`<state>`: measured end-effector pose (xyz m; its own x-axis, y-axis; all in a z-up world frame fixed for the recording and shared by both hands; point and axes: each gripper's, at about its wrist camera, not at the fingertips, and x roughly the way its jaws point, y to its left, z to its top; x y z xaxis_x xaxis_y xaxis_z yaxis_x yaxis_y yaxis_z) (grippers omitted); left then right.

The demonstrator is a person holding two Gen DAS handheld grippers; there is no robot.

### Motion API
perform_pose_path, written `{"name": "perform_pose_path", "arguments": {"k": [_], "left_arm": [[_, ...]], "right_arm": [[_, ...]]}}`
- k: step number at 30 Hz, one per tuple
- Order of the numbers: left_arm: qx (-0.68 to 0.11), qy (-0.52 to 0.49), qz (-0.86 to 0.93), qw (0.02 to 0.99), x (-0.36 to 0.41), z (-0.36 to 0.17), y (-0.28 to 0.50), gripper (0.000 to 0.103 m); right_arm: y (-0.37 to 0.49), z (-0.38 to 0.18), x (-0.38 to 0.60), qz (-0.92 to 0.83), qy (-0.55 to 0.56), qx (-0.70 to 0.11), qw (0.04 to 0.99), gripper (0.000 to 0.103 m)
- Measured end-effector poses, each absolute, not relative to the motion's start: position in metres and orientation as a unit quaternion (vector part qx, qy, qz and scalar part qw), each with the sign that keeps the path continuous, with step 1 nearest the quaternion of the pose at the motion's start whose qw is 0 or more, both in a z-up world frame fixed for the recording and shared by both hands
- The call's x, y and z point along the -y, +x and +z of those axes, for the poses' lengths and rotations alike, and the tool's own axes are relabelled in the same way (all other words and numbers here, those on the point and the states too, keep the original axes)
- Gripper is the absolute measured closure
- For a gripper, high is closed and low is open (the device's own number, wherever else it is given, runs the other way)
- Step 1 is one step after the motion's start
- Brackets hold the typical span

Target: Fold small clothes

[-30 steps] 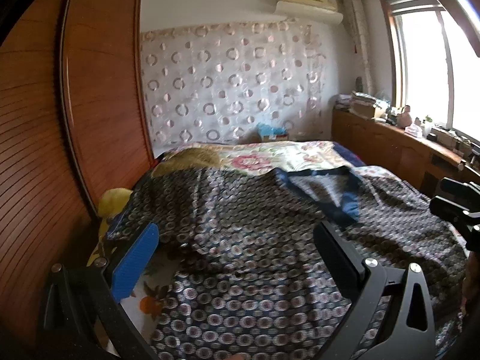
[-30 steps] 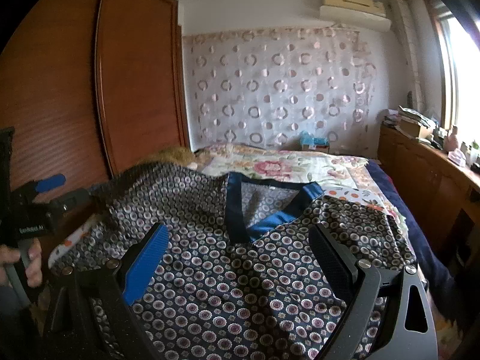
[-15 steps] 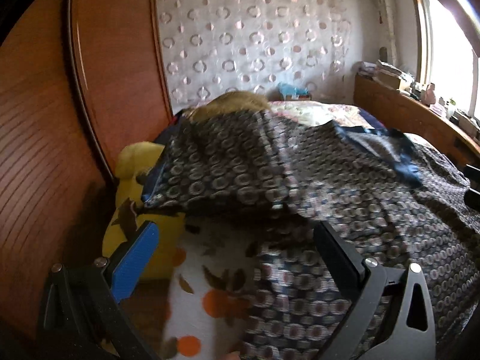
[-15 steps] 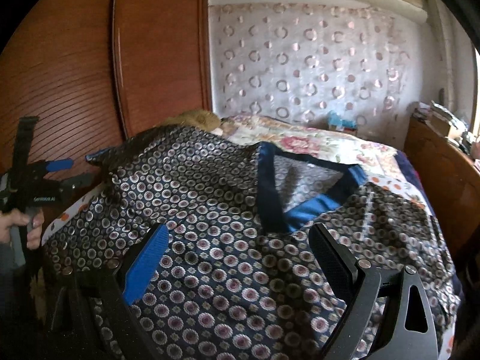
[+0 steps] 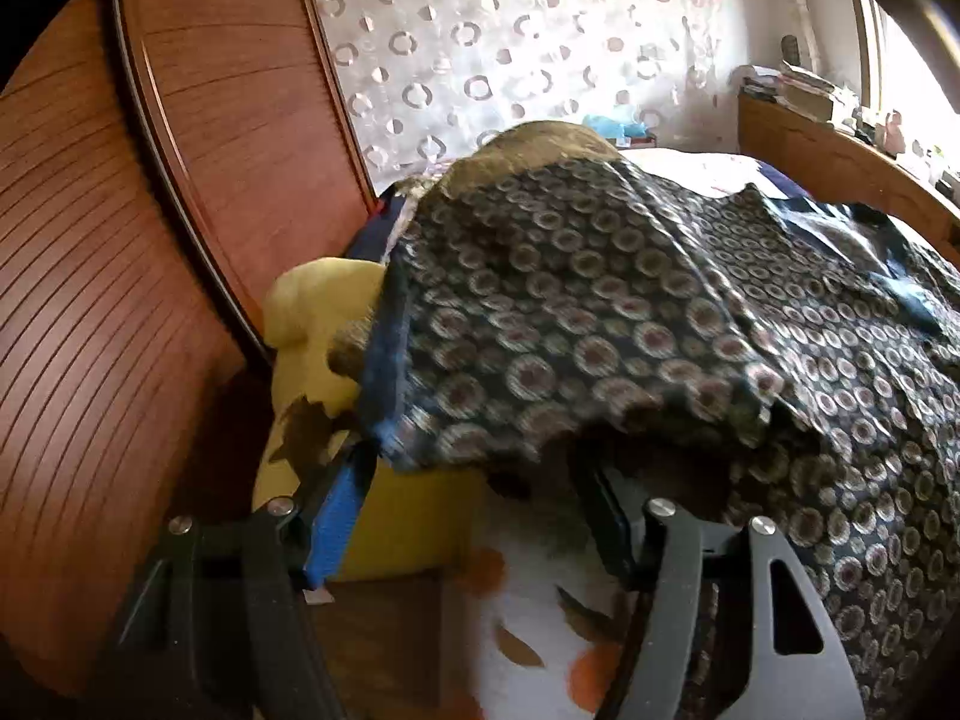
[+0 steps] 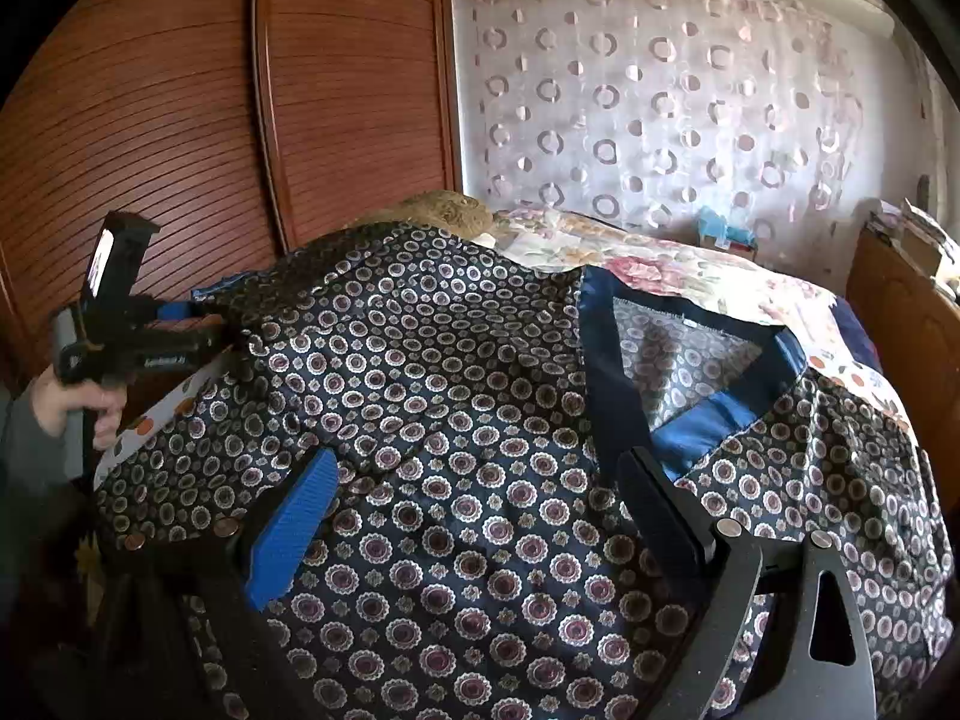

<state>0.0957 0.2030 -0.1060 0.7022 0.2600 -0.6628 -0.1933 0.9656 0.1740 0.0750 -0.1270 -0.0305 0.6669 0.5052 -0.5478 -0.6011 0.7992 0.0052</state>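
Note:
A dark navy garment (image 6: 456, 396) with a circle print and a blue V-neck band (image 6: 702, 420) lies spread over the bed. In the left wrist view its blue-edged sleeve (image 5: 540, 330) hangs over the bed's left side. My left gripper (image 5: 474, 468) is open, its fingertips at the sleeve's lower edge, one on each side of the hem; it also shows in the right wrist view (image 6: 198, 324) at the garment's left edge. My right gripper (image 6: 474, 480) is open and empty, low over the garment's middle, below the neckline.
A wooden slatted wardrobe (image 6: 240, 120) stands close on the left. A yellow cushion (image 5: 312, 324) sits between bed and wardrobe. A floral bedsheet (image 6: 660, 258) covers the bed. A wooden counter (image 5: 840, 162) runs along the right under the window.
My left gripper has moved left and down to the sleeve's edge, and its fingers have narrowed around the hem. My right gripper has moved forward, lower over the garment.

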Motion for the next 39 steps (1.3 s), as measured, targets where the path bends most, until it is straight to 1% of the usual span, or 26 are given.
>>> {"name": "perform_pose_path", "arguments": {"k": [1,2,4,7,10,13,17,21,23,26,28,32,34,36,39], "left_arm": [[-0.366,0.043,0.12,0.922,-0.206,-0.105,0.098,0.05],[-0.366,0.04,0.116,0.923,-0.21,-0.105,0.1,0.055],[-0.363,0.04,0.116,0.924,-0.213,-0.102,0.101,0.085],[-0.342,0.026,0.111,0.933,-0.216,-0.089,0.101,0.093],[-0.323,0.007,0.095,0.942,-0.213,-0.071,0.104,0.095],[-0.307,0.008,0.077,0.948,-0.201,-0.055,0.113,0.095],[-0.291,0.02,0.039,0.956,-0.17,-0.033,0.122,0.095],[-0.29,0.02,0.005,0.957,-0.142,-0.024,0.123,0.095],[-0.293,0.018,-0.02,0.956,-0.127,-0.025,0.12,0.093],[-0.298,0.022,-0.042,0.953,-0.112,-0.027,0.115,0.085],[-0.306,0.019,-0.056,0.95,-0.106,-0.029,0.111,0.065],[-0.308,0.009,-0.071,0.949,-0.102,-0.029,0.099,0.055],[-0.3,0.008,-0.068,0.951,-0.103,-0.027,0.088,0.038],[-0.291,0.001,-0.071,0.954,-0.105,-0.024,0.075,0.031],[-0.278,-0.01,-0.068,0.958,-0.112,-0.017,0.061,0.027]], "right_arm": [[0.074,-0.031,0.129,0.303,-0.088,-0.271,0.909,0.008],[0.072,-0.032,0.129,0.302,-0.087,-0.269,0.91,0.008],[0.07,-0.033,0.133,0.3,-0.083,-0.269,0.911,0.008],[0.067,-0.035,0.134,0.297,-0.078,-0.268,0.913,0.008],[0.065,-0.036,0.138,0.293,-0.072,-0.268,0.915,0.008],[0.065,-0.035,0.144,0.289,-0.064,-0.266,0.917,0.008],[0.063,-0.03,0.157,0.28,-0.057,-0.262,0.922,0.008],[0.064,-0.03,0.17,0.27,-0.047,-0.262,0.925,0.008],[0.064,-0.032,0.176,0.267,-0.042,-0.265,0.926,0.008],[0.065,-0.036,0.182,0.259,-0.043,-0.268,0.927,0.008],[0.067,-0.037,0.183,0.254,-0.046,-0.268,0.928,0.008],[0.069,-0.038,0.181,0.254,-0.046,-0.273,0.927,0.008],[0.069,-0.037,0.179,0.258,-0.051,-0.273,0.925,0.008],[0.07,-0.034,0.177,0.264,-0.056,-0.272,0.923,0.008],[0.074,-0.031,0.172,0.275,-0.06,-0.271,0.92,0.008]]}}
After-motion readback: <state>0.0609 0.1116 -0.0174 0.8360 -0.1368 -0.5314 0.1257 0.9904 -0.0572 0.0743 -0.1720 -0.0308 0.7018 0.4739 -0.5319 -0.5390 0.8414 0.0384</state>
